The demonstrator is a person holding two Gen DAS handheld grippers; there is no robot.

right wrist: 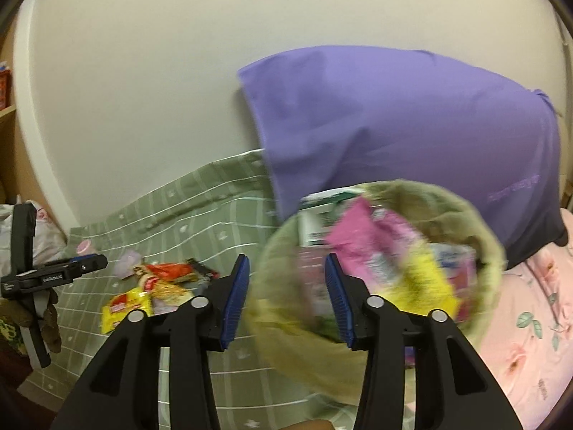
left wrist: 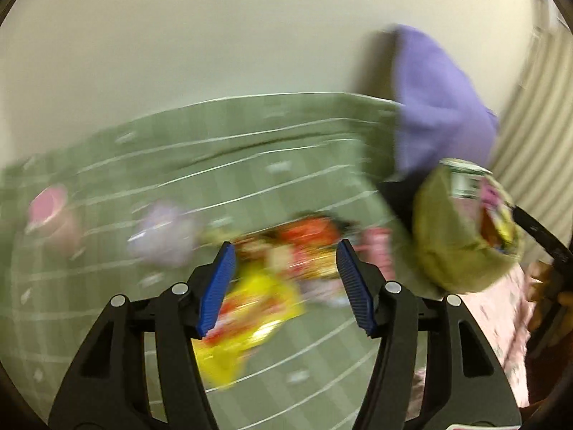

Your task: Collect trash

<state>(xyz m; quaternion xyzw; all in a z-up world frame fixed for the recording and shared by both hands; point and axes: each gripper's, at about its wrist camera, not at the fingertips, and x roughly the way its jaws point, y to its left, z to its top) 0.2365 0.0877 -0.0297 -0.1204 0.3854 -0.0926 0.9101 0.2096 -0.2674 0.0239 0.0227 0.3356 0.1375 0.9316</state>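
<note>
Several snack wrappers lie on a green checked bedsheet (right wrist: 200, 215): a yellow wrapper (left wrist: 250, 308), also in the right wrist view (right wrist: 125, 304), and a red one (left wrist: 308, 236) (right wrist: 172, 270). My left gripper (left wrist: 284, 286) is open just above this pile, empty; it shows from the side in the right wrist view (right wrist: 86, 265). A green fabric basket (right wrist: 286, 322) holds pink and yellow wrappers (right wrist: 361, 247). My right gripper (right wrist: 286, 302) is open with the basket's near wall between its fingers; the basket is blurred and tilted. It also shows in the left wrist view (left wrist: 451, 243).
A purple pillow (right wrist: 412, 129) leans on the white wall behind the basket. A pink floral sheet (right wrist: 526, 326) lies at right. A pale purple wrapper (right wrist: 127, 261) and a pink cup (right wrist: 85, 247) lie farther back on the green sheet. A wooden shelf (right wrist: 5, 107) stands at far left.
</note>
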